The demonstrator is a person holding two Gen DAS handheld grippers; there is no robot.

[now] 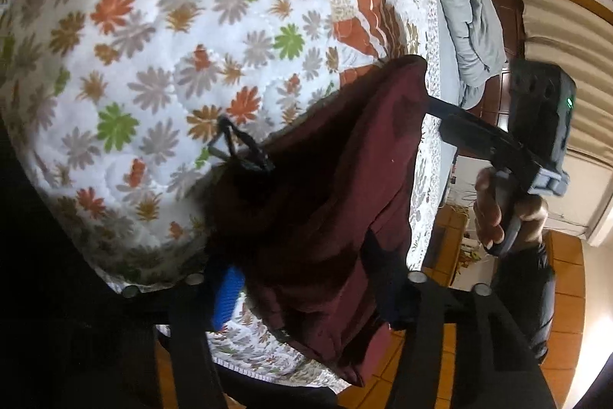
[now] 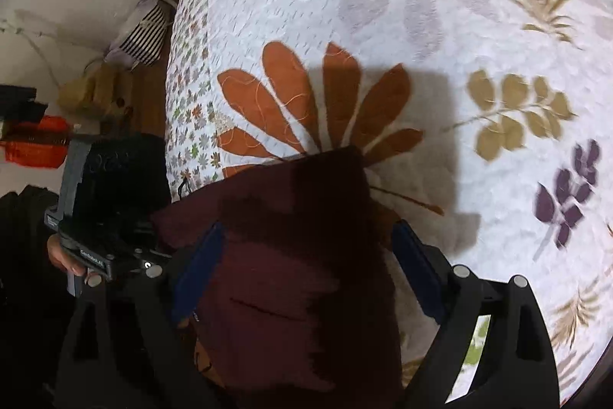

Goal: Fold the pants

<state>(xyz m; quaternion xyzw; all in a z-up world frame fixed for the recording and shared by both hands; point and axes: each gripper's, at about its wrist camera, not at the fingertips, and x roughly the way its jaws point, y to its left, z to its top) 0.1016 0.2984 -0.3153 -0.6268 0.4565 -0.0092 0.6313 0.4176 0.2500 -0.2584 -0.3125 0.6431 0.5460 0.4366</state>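
The maroon pants (image 1: 325,209) hang bunched above the flowered quilt (image 1: 153,45), with a black drawstring (image 1: 237,148) dangling from the waist. My left gripper (image 1: 302,294) has its blue pads (image 1: 228,298) wide apart with the cloth draped between and over them. In the right wrist view the pants (image 2: 291,275) lie between the blue pads (image 2: 199,267) of my right gripper (image 2: 306,275), which stand wide apart. The right gripper (image 1: 433,106) also shows in the left wrist view with its tip hidden behind the top corner of the pants. Whether either gripper pinches cloth is hidden.
The quilt (image 2: 421,25) covers a bed. A grey folded blanket (image 1: 463,6) lies at the bed's far side. Tiled floor (image 1: 567,294) lies beside the bed. A striped bag (image 2: 145,33) and an orange item (image 2: 38,140) sit beyond the bed's edge.
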